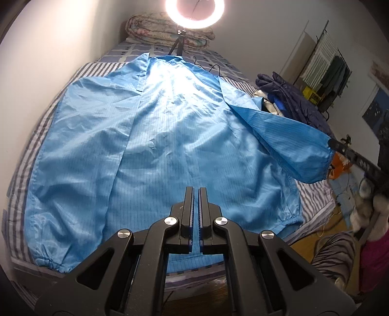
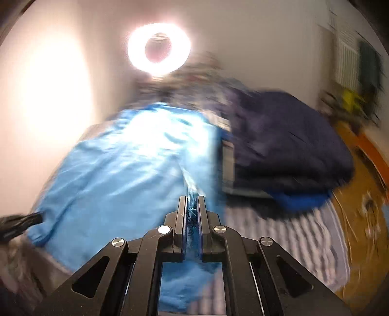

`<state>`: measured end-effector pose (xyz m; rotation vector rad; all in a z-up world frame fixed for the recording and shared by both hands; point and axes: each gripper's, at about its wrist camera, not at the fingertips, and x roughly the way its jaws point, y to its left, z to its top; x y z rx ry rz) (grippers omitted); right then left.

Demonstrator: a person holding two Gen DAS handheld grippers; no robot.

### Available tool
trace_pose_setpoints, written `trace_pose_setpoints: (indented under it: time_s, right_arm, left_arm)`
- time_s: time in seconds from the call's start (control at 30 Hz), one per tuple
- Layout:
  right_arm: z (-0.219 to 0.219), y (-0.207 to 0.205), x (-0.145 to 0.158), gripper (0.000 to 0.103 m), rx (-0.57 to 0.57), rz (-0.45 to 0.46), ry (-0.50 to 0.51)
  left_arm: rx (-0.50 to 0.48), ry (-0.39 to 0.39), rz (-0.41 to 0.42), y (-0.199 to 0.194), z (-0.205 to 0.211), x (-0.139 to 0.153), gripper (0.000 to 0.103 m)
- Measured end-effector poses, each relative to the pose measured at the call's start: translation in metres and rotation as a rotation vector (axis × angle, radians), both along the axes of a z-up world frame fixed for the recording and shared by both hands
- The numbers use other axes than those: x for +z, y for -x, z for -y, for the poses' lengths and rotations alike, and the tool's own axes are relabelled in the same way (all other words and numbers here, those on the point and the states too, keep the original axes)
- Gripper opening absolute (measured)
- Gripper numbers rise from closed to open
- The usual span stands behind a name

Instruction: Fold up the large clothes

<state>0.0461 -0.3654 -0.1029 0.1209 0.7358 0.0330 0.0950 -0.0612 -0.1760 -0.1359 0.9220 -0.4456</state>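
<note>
My left gripper (image 1: pixel 196 192) hangs over the near hem of the blue coat (image 1: pixel 170 136), jaws pressed together with nothing between them. The coat lies spread flat across the striped bed sheet (image 1: pixel 39 136), collar at the far end under the ring light (image 1: pixel 195 11), hem towards me, right beneath my fingertips. The sleeve on the left is folded in along the body, its gathered cuff (image 1: pixel 47 263) down at the near left corner.

On the other side, the right sleeve (image 1: pixel 287 136) is lifted off the bed, stretched out and away from the body of the coat. Its elastic cuff is pinched at the tip of my right gripper (image 1: pixel 334 145), which comes in from the right edge of this view as a dark bar. The sleeve slopes up from the shoulder seam to that grip, clear of the sheet.

From the right wrist camera, everything is smeared with blur. My right gripper (image 2: pixel 192 201) is clamped nearly closed on a bunch of blue fabric, which shows crumpled between the pads. The coat (image 2: pixel 121 165) spreads away to the left and ahead of those fingers. A dark navy quilted garment (image 2: pixel 287 136) sits heaped on the bed to the right, well apart from the coat. My left gripper (image 2: pixel 22 222) shows as a dark shape at the far left edge.
</note>
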Motion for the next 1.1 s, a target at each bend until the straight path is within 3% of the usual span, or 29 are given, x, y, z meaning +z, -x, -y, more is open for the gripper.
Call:
trace_pose_setpoints:
  time_s: [0.13, 0.27, 0.37, 0.4, 0.5, 0.53, 0.67, 0.77, 0.9, 0.97, 1.1]
  right_arm:
    - [-0.064, -0.009, -0.01, 0.005, 0.201, -0.015, 0.056]
    - [-0.116, -0.023, -0.057, 0.005, 0.378, -0.134, 0.11]
    - [-0.131, -0.021, -0.074, 0.01, 0.433, -0.205, 0.147]
    - [-0.127, -0.016, -0.073, 0.011, 0.436, -0.214, 0.115]
    - [-0.098, -0.005, -0.061, 0.029, 0.422, -0.208, -0.008]
    - [-0.084, -0.001, -0.058, 0.035, 0.402, -0.202, -0.064]
    - [-0.025, -0.003, -0.053, 0.036, 0.24, -0.206, -0.209]
    - [0.016, -0.009, -0.066, 0.036, 0.096, -0.236, -0.281]
    - [0.042, -0.018, -0.089, 0.036, 0.021, -0.3, -0.394]
    - [0.042, -0.024, -0.095, 0.036, 0.005, -0.313, -0.378]
    - [0.035, -0.033, -0.107, 0.036, 0.024, -0.34, -0.394]
  left_arm:
    - [0.027, 0.019, -0.024, -0.003, -0.008, -0.004, 0.0]
    - [0.029, 0.046, -0.071, -0.007, -0.012, -0.011, 0.0]
    - [0.025, 0.062, -0.084, -0.009, -0.01, -0.011, 0.0]
    - [0.015, 0.071, -0.091, -0.01, -0.007, -0.012, 0.004]
    - [-0.017, 0.102, -0.111, -0.012, 0.006, -0.016, 0.04]
    - [-0.032, 0.119, -0.12, -0.013, 0.012, -0.018, 0.045]
    - [-0.09, 0.17, -0.21, -0.02, 0.044, -0.039, 0.045]
    - [-0.109, 0.269, -0.314, -0.029, 0.063, -0.058, 0.045]
    - [-0.116, 0.271, -0.37, -0.041, 0.09, -0.08, 0.044]
    - [-0.13, 0.262, -0.436, -0.049, 0.102, -0.101, 0.0]
    - [-0.038, 0.222, -0.423, -0.048, 0.081, -0.115, 0.0]
